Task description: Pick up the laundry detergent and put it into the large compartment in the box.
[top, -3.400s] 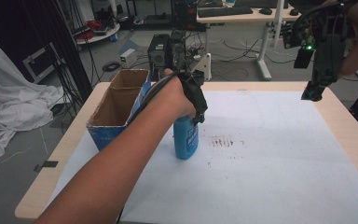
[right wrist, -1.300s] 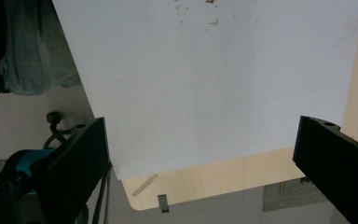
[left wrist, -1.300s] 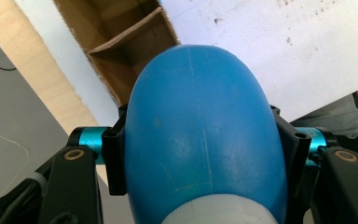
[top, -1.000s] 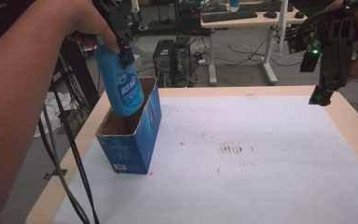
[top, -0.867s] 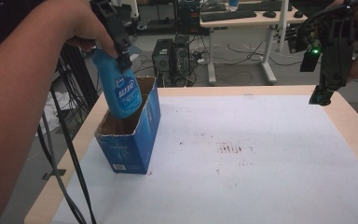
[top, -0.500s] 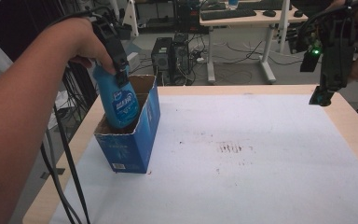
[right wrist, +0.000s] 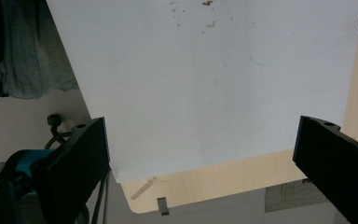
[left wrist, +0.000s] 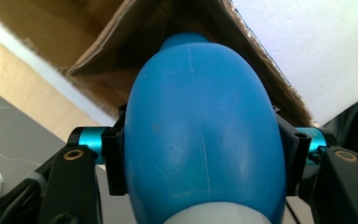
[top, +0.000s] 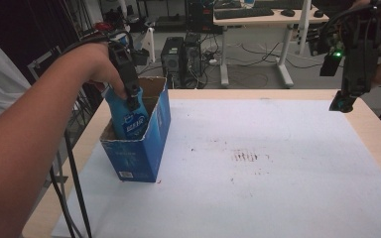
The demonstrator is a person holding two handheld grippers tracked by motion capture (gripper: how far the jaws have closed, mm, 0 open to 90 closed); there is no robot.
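Gripping the blue plastic bottle [top: 127, 119] across its rounded body, your left claw [top: 129, 91] has its jaws clamped on either flank, and the bottle hangs partway down inside the open blue cardboard box [top: 144, 144] at the left side of the bench [top: 372, 134]. From the left claw's own view the bottle [left wrist: 200, 140] shows a smooth, glossy, curved shell with a white band at the near end, so expect it to be slick; the curve gives the jaws little flat to bite on. It looks like a stiff moulded bottle, though thin plastic of this kind probably gives a little under a hard squeeze. Whether it is full or empty cannot be told (so treat it as possibly heavy). The widest part, where you hold it now, seems the soundest place. The box looks light and may shift if the bottle drags on its wall. Your right claw [top: 345, 101] hangs open and empty above the far right edge of the bench.
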